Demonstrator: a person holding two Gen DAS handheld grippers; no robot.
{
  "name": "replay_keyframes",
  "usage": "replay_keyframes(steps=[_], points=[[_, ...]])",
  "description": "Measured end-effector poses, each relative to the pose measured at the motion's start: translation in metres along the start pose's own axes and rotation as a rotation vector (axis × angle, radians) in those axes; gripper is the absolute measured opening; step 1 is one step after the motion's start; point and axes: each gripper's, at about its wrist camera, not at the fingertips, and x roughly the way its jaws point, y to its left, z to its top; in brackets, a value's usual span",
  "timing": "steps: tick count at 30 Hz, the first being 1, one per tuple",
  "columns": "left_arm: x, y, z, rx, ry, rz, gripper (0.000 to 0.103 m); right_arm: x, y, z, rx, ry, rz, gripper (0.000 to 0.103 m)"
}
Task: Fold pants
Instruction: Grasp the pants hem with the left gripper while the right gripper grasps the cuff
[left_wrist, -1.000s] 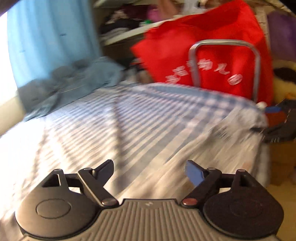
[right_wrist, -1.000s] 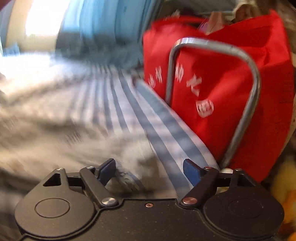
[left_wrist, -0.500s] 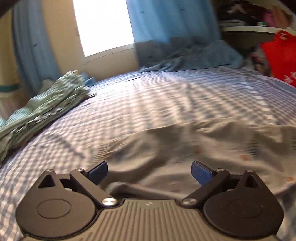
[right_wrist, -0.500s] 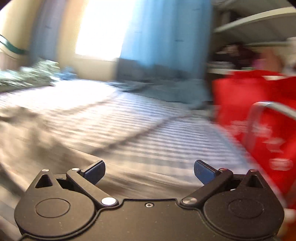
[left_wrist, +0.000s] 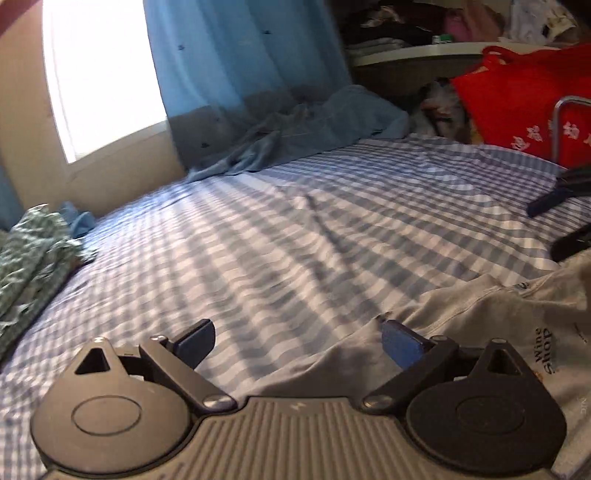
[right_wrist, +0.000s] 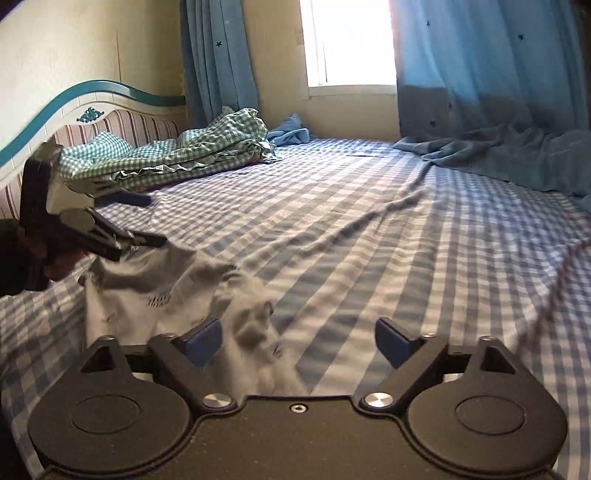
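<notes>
We see a big bed (right_wrist: 369, 229) with a blue and white checked sheet. The grey pants (right_wrist: 155, 291) lie on it, near the front edge. They have small words printed on them, and they look bunched up and a bit blurry.

Our left gripper (left_wrist: 297, 339) has its fingers (left_wrist: 400, 345) spread wide apart. Nothing is squeezed between them. The right finger sits just over the edge of the pants (left_wrist: 480, 314), and the left finger is over bare sheet. In the other view the left gripper (right_wrist: 144, 221) is by the top corner of the pants, with a hand (right_wrist: 55, 264) behind it. We cannot tell if it touches the cloth there.

Our right gripper (right_wrist: 297, 338) has its fingers (right_wrist: 203, 339) apart too, but they are closing in now. A bit of the pants lies between them, close to the left finger. The fingers are not pressing on it. In the left view, the dark tips of the right gripper (left_wrist: 565, 218) poke in from the right side, above the pants.

At the far side of the bed there is a green checked blanket (right_wrist: 184, 155) by the headboard (right_wrist: 92, 107). A blue cloth (right_wrist: 517, 155) lies rumpled under the blue curtain (right_wrist: 480, 55). Bright light comes through the window (right_wrist: 351, 40). A red bag (left_wrist: 524, 107) with white letters stands past the bed, next to a metal rail (left_wrist: 557, 125). A shelf (left_wrist: 424, 55) above it is full of things.
</notes>
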Motion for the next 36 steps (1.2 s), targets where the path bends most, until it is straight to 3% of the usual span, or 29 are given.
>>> replay_keyframes(steps=[4, 7, 11, 16, 19, 25, 30, 33, 36], points=[[0.036, -0.013, 0.004, 0.095, 0.057, -0.04, 0.099, 0.027, -0.01, 0.007, -0.194, 0.028, -0.076, 0.086], [0.049, -0.015, -0.007, 0.119, 0.102, -0.044, 0.099, 0.052, -0.024, -0.001, -0.271, 0.08, -0.048, 0.086], [0.044, -0.006, -0.017, 0.064, 0.079, -0.08, 0.098, 0.08, -0.023, -0.014, -0.34, 0.109, 0.052, 0.083], [0.041, -0.01, -0.013, 0.07, 0.054, -0.145, 0.098, 0.082, 0.011, -0.015, -0.457, 0.042, 0.134, 0.083], [0.048, -0.012, -0.024, 0.09, 0.08, -0.133, 0.098, 0.072, 0.03, -0.018, -0.537, 0.006, 0.123, 0.083], [0.044, 0.011, -0.055, -0.067, 0.037, -0.163, 0.1, 0.065, 0.048, -0.021, -0.678, -0.018, 0.084, 0.083], [0.041, 0.008, -0.056, -0.041, 0.018, -0.145, 0.1, 0.065, 0.053, -0.017, -0.732, -0.049, 0.077, 0.083], [0.04, 0.007, -0.056, -0.044, 0.008, -0.138, 0.1, 0.079, 0.053, -0.014, -0.819, -0.024, 0.038, 0.083], [0.039, 0.006, -0.057, -0.045, 0.006, -0.138, 0.1, 0.094, 0.048, -0.014, -0.88, -0.005, 0.031, 0.076]])
